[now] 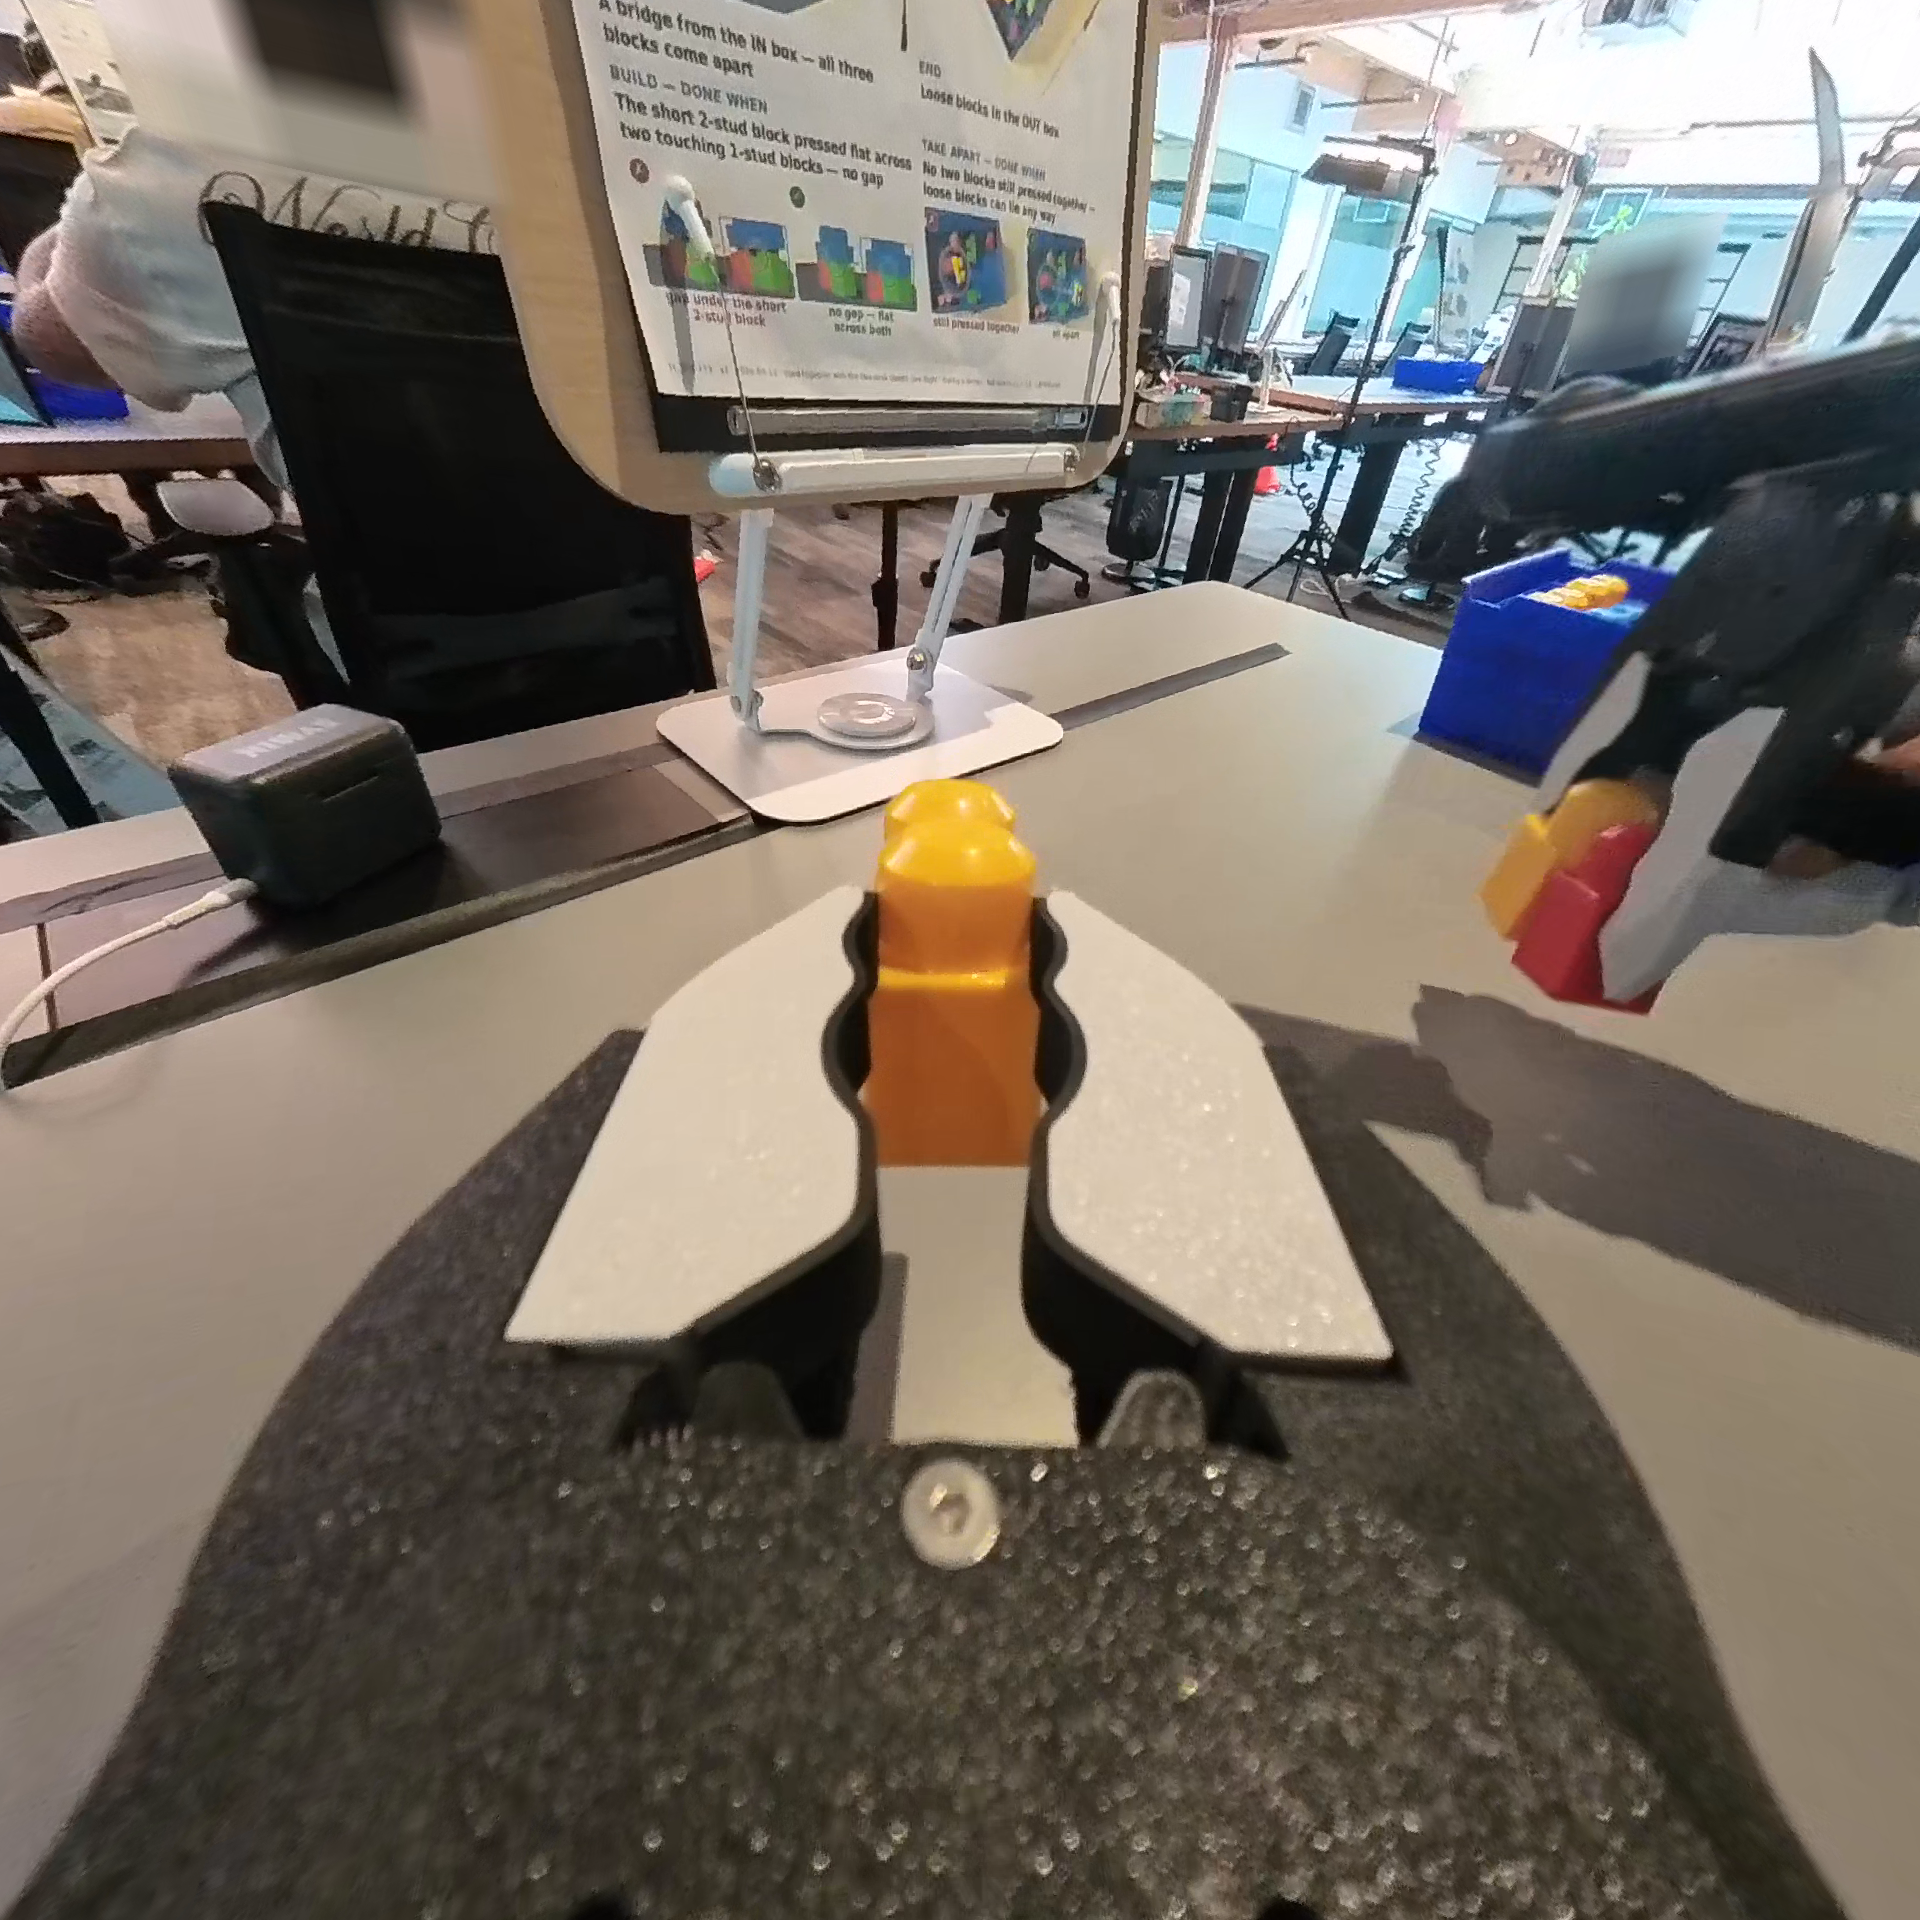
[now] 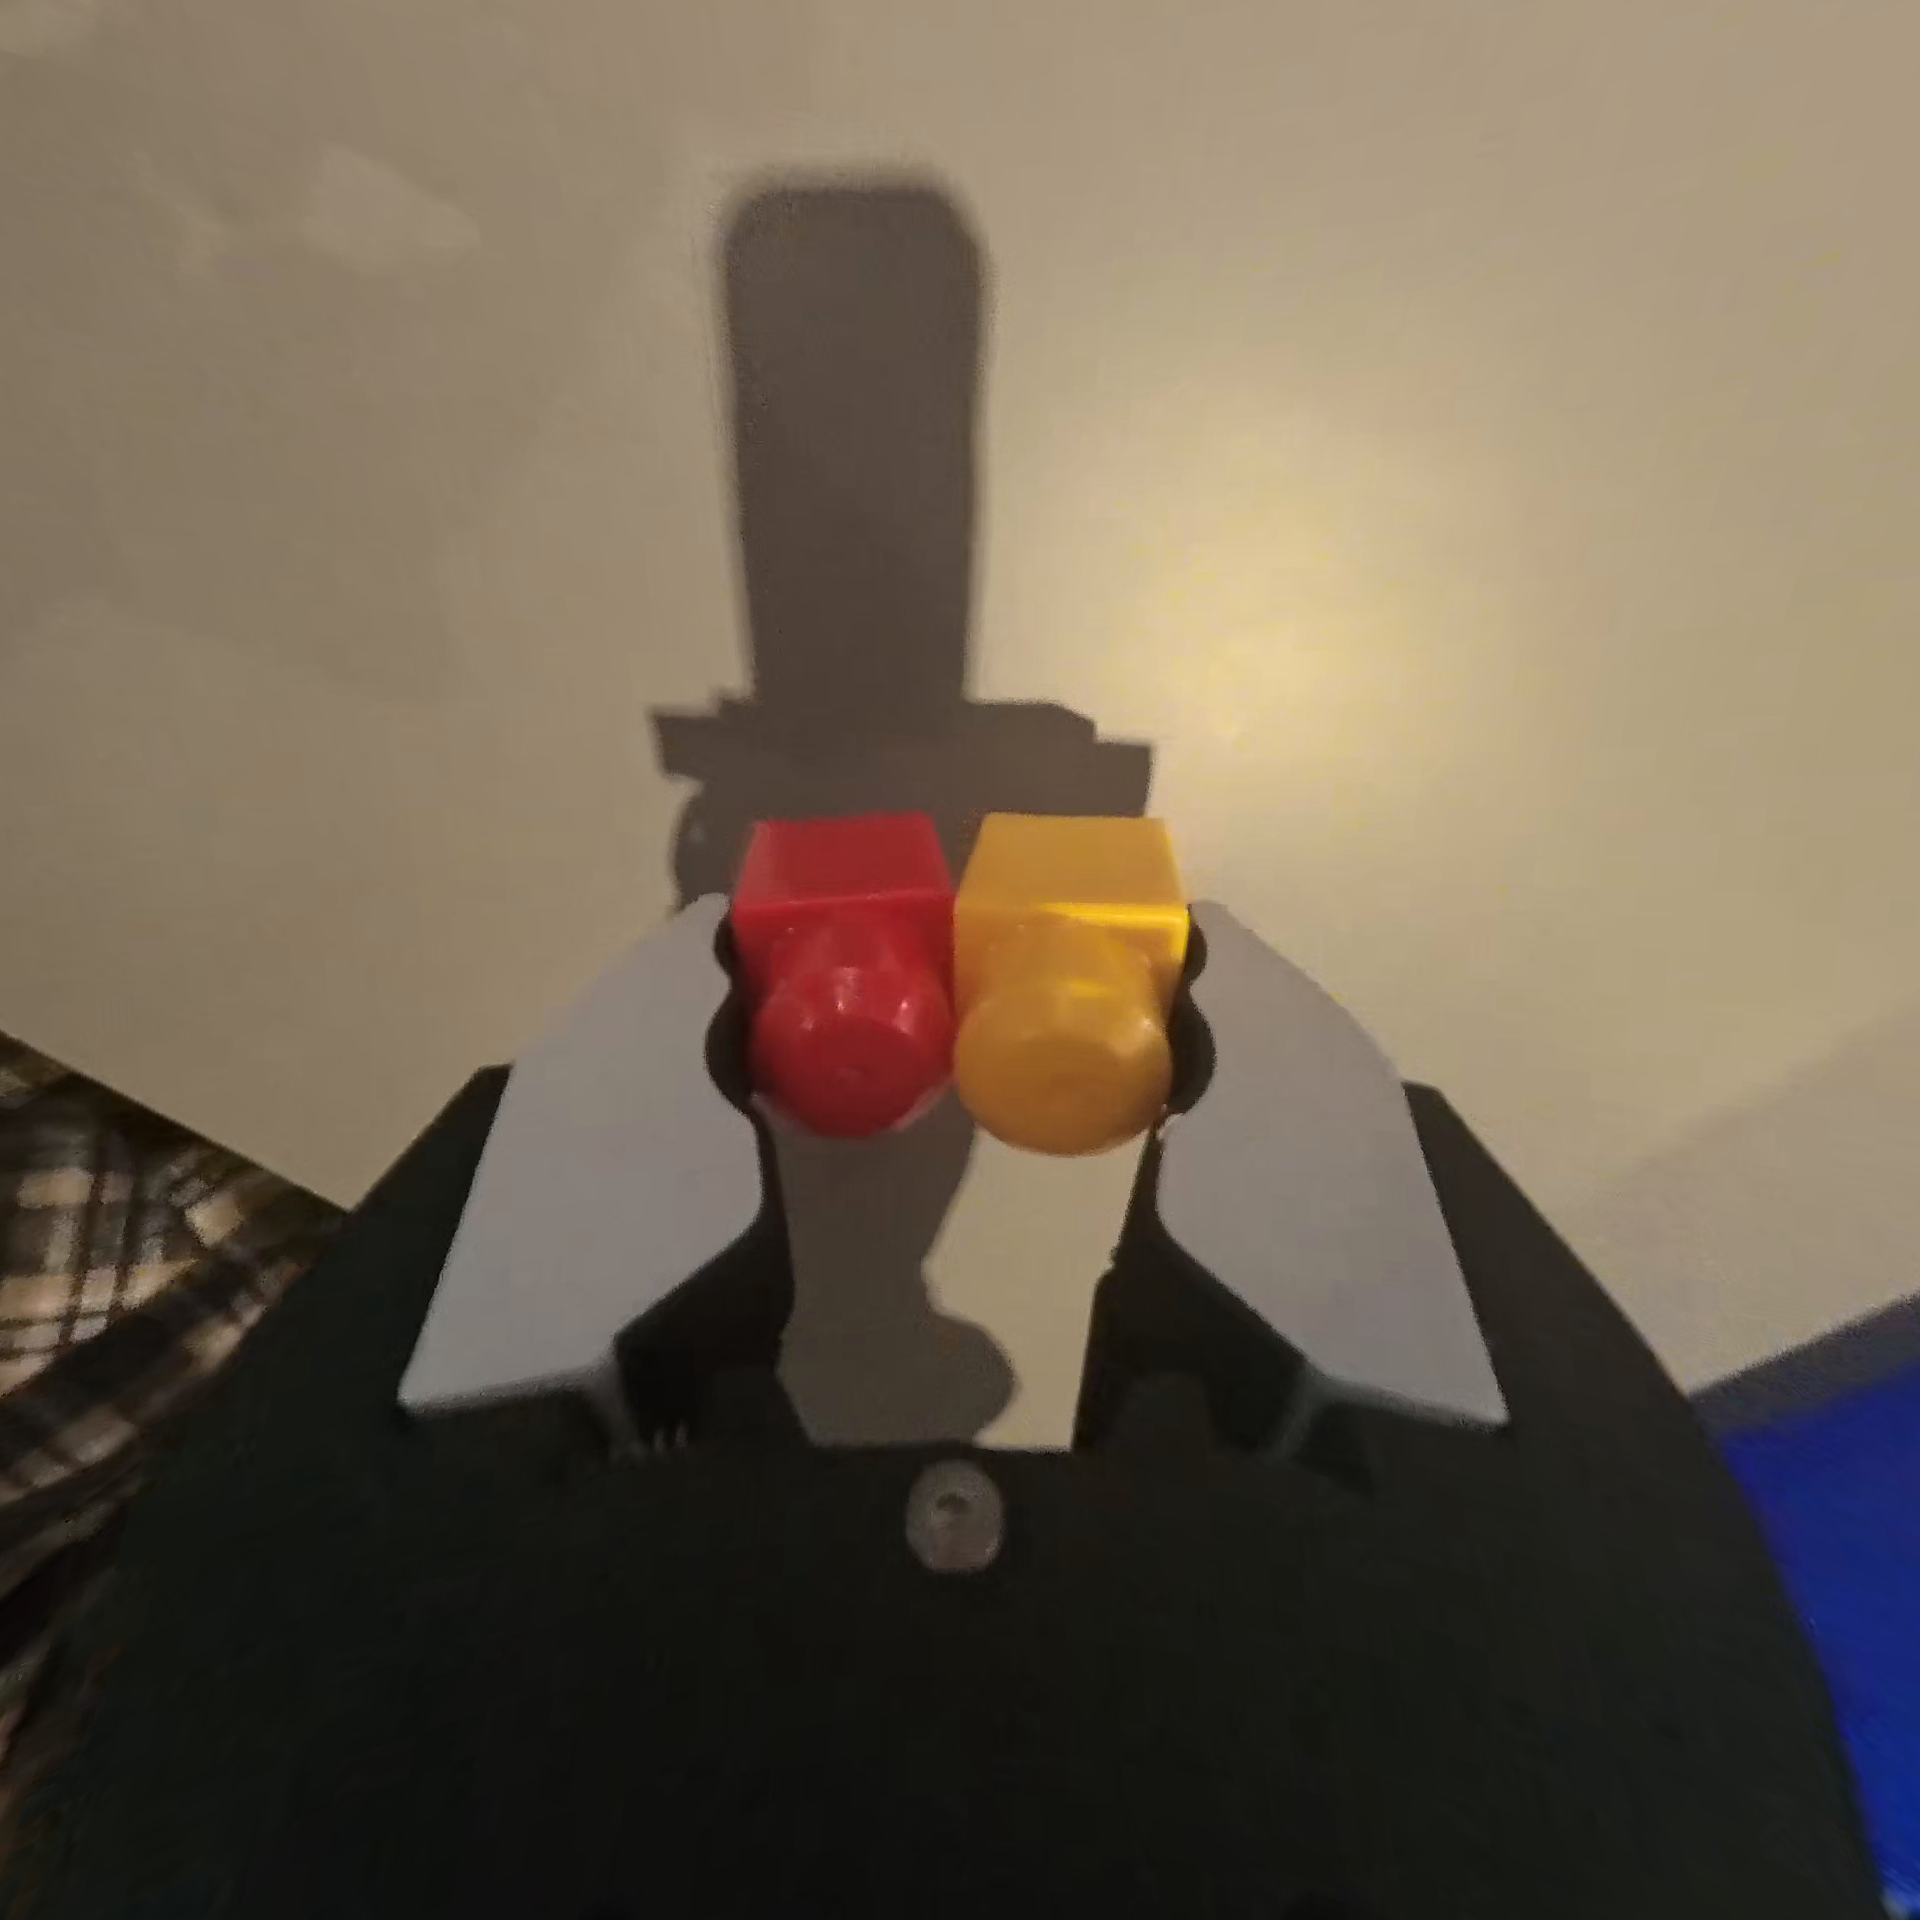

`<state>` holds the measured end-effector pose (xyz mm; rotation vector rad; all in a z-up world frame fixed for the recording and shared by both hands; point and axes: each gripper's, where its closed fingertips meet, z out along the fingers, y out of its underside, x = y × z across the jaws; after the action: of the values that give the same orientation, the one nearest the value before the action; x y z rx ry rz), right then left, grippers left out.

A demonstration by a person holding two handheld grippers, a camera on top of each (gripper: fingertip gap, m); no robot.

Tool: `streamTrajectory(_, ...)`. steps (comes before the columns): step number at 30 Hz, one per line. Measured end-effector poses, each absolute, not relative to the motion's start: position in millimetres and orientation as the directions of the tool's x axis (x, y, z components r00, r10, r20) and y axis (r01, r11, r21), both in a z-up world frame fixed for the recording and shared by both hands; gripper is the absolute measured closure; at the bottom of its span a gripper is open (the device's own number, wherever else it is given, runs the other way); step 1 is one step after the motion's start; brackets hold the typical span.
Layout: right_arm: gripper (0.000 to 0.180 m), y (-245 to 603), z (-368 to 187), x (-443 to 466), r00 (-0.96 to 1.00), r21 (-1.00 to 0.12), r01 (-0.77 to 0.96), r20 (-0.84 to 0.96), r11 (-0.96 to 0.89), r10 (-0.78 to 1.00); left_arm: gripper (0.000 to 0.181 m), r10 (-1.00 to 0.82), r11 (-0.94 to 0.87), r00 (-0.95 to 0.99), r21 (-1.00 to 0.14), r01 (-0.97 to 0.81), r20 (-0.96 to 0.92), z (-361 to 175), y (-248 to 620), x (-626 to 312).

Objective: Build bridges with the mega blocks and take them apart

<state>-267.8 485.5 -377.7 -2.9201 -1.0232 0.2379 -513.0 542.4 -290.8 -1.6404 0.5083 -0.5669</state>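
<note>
Right gripper (image 2: 961, 997) around two blocks (image 2: 961, 935) (side by side)

The orange block (image 1: 954, 997) in the middle of the left wrist view is smooth, shiny plastic. The red block (image 2: 844, 987) and the yellow block (image 2: 1070, 997) shine too. The table (image 1: 312, 1195) looks smooth and matt. The stand (image 1: 862, 727) at upper middle looks like pale metal and holds paper (image 1: 862, 197).

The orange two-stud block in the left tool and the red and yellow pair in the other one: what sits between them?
Only bare grey tabletop, crossed by shadow, in the left wrist view, separates the orange block from the red block and yellow block.
</note>
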Motion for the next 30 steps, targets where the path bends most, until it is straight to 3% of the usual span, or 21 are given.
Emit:
streamTrajectory(6, 0.103, 478, -369, -261, 0.914, -0.064, 0.383, -0.115, -0.922, 0.388, 0.153, -0.624, -0.142, 0.777, -0.990, -0.008, 0.083, -293, 543, -512)
streamTrajectory(13, 0.104, 472, -398, -268, 0.977, -0.043, 0.162, -0.130, -0.986, 0.167, 0.153, -0.621, -0.144, 0.778, -0.990, 0.007, 0.096, -292, 543, -516)
streamTrajectory(24, 0.103, 469, -425, -287, 0.978, -0.051, 0.149, -0.140, -0.988, 0.155, 0.153, -0.637, -0.150, 0.765, -0.989, -0.009, 0.089, -295, 542, -509)
streamTrajectory(30, 0.083, 472, -418, -299, 0.962, -0.096, 0.155, -0.210, -0.983, 0.172, 0.153, -0.643, -0.150, 0.761, -0.989, -0.011, 0.089, -295, 542, -508)
